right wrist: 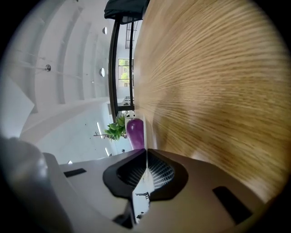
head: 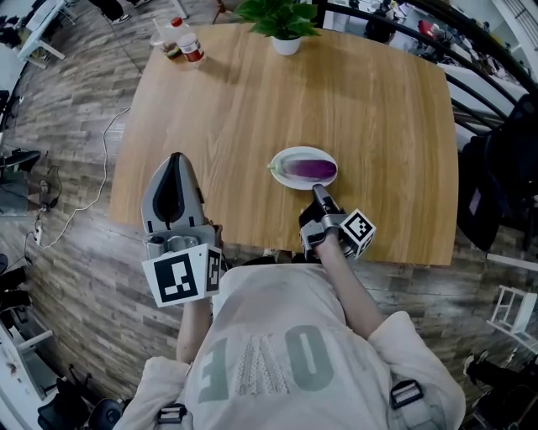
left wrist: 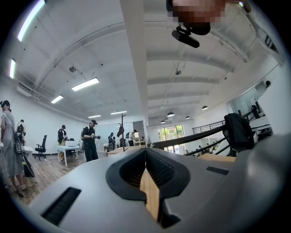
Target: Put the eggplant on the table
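Note:
A purple eggplant [head: 309, 170] lies on a small white plate [head: 303, 150] near the front of the wooden table [head: 252, 101]. My right gripper [head: 318, 191] is shut and empty, its tips just short of the plate's near rim. In the right gripper view the eggplant [right wrist: 135, 132] shows just beyond the shut right gripper [right wrist: 145, 151], rolled sideways. My left gripper [head: 176, 156] is held over the table's front left part, shut with nothing in it. The left gripper view looks upward past the shut left gripper [left wrist: 145, 150] into the room.
A potted plant [head: 282, 21] stands at the table's far edge. A red-capped bottle [head: 189, 44] and a jar [head: 168, 46] stand at the far left corner. A dark jacket on a chair [head: 504, 176] hangs right of the table. People [left wrist: 90, 141] stand far off.

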`<state>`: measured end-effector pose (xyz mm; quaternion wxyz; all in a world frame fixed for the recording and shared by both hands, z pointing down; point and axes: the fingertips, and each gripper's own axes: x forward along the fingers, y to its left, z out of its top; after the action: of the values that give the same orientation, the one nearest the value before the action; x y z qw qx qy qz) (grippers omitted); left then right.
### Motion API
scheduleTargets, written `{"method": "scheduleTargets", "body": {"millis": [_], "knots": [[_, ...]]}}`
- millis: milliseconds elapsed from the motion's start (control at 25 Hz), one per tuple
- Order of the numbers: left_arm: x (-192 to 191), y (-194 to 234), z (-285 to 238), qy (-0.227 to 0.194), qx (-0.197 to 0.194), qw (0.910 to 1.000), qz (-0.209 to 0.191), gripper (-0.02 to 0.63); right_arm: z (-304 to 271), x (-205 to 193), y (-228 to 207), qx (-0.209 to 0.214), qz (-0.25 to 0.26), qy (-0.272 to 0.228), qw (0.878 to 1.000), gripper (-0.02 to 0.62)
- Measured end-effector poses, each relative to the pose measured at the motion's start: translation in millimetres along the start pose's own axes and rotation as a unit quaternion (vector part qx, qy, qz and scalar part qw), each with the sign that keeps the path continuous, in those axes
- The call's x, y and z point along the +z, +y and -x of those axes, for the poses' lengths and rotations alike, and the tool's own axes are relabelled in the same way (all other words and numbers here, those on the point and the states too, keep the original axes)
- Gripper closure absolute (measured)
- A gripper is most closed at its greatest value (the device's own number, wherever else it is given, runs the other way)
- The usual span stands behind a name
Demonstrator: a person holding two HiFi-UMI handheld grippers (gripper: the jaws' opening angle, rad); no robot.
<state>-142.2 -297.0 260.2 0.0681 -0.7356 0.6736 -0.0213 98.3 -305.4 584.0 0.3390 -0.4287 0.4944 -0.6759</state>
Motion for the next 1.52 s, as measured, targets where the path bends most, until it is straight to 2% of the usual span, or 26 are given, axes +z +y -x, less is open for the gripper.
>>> {"method": "scheduleTargets", "body": {"millis": [480,800,1160,1240,1320,1520], "knots": [[-3,14,13,0.006,0.025,0.9997,-0.002,0.597,3,-2,-17,-0.04,-0.007,-0.008,0.999,0.569],[-1,16,18,0.0,0.03,0.9996,-0.001,0.597,4,-9,-20,-0.067,-0.03,-0.007,0.997,0.569],[0,21,21,-0.003,0.036,0.9993,0.003,0.597,6,-24,-15,-0.092,-0.029,0.009,0.995,0.566],[1,22,22,-0.005,0.038,0.9993,0.004,0.597,7,-26,-17,-0.098,-0.035,0.012,0.995,0.551],[1,23,22,-0.005,0.039,0.9992,0.005,0.597,6,-27,-18,-0.096,-0.046,0.016,0.994,0.491],[1,25,21,-0.009,0.038,0.9992,0.008,0.597,8,-32,-18,-0.116,-0.043,0.024,0.992,0.485]]}}
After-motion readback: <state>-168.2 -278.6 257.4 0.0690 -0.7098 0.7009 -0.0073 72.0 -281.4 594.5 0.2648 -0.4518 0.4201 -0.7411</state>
